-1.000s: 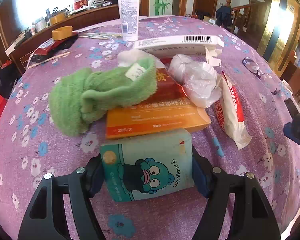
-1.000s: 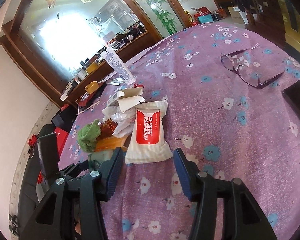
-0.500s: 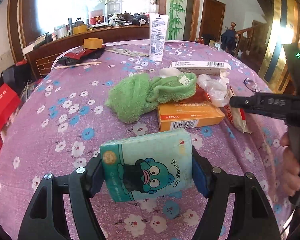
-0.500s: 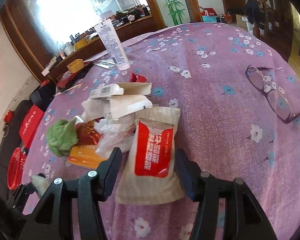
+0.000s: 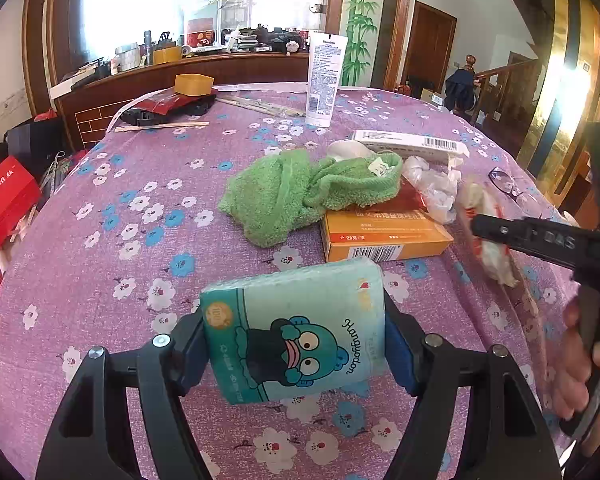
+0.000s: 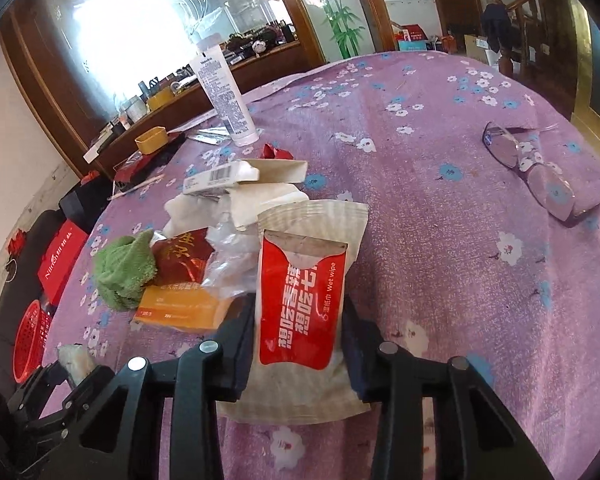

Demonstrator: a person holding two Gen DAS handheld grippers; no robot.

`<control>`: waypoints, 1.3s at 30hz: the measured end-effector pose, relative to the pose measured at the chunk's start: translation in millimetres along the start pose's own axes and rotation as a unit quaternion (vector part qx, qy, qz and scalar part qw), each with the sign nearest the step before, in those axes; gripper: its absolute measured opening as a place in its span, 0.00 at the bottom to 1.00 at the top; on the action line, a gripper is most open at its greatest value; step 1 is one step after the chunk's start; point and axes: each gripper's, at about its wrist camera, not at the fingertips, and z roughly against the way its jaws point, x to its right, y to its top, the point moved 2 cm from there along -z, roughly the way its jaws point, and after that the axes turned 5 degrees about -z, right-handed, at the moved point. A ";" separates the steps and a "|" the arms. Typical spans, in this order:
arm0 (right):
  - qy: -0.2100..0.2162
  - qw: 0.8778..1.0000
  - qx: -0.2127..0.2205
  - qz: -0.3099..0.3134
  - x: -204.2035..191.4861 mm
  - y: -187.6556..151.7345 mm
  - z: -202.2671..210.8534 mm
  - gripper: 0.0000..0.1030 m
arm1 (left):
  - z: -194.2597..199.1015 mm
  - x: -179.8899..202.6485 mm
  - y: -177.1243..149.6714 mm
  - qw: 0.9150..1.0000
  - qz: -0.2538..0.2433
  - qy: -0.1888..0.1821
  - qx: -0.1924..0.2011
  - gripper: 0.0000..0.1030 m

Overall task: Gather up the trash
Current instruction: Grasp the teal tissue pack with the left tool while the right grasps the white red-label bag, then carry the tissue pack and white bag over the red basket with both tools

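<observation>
My left gripper [image 5: 294,340] is shut on a teal tissue pack [image 5: 292,320] with a cartoon face, held just above the purple flowered tablecloth [image 5: 140,240]. In the right wrist view, a white wet wipe packet [image 6: 300,280] with a red label lies between the pads of my right gripper [image 6: 298,340]. The jaws are closing and the pads pinch its sides. The left wrist view shows the right gripper [image 5: 540,236] at the right, with a hand below it. Behind both lies a heap: green towel [image 5: 300,192], orange box [image 5: 384,236], crumpled plastic [image 5: 432,184], white carton [image 5: 412,144].
A white tube [image 5: 324,80] stands upright at the back. A yellow tub [image 5: 194,84] and chopsticks lie at the far left. Glasses [image 6: 536,168] rest at the right of the cloth. A red basket [image 6: 32,340] sits on the floor to the left.
The right gripper moved forward over the wet wipe packet and its jaws narrowed onto it. The left gripper pulled the tissue pack back from the heap, then stayed still.
</observation>
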 end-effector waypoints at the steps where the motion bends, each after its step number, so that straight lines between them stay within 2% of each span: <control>1: 0.000 1.000 0.015 0.002 -3.4 -4.0 9.4 0.40 | 0.8 -0.5 -0.1 1.000 0.002 0.002 0.002 0.70; 6: 0.044 0.996 0.078 0.023 -31.0 -29.7 41.8 0.40 | 3.5 -3.3 -0.1 1.000 0.012 0.002 0.010 0.70; 10: 0.052 0.991 0.109 0.055 -52.3 -42.1 47.2 0.41 | 4.5 -5.2 -0.3 1.000 0.018 0.004 0.012 0.70; 23: 0.082 0.992 0.081 0.043 -46.5 -40.6 32.9 0.41 | 3.3 -7.2 1.0 1.000 0.025 0.012 0.012 0.70; 39: 0.090 0.992 0.083 0.043 -45.4 -41.7 33.7 0.41 | 3.9 -9.7 -0.1 0.999 0.031 0.023 0.016 0.70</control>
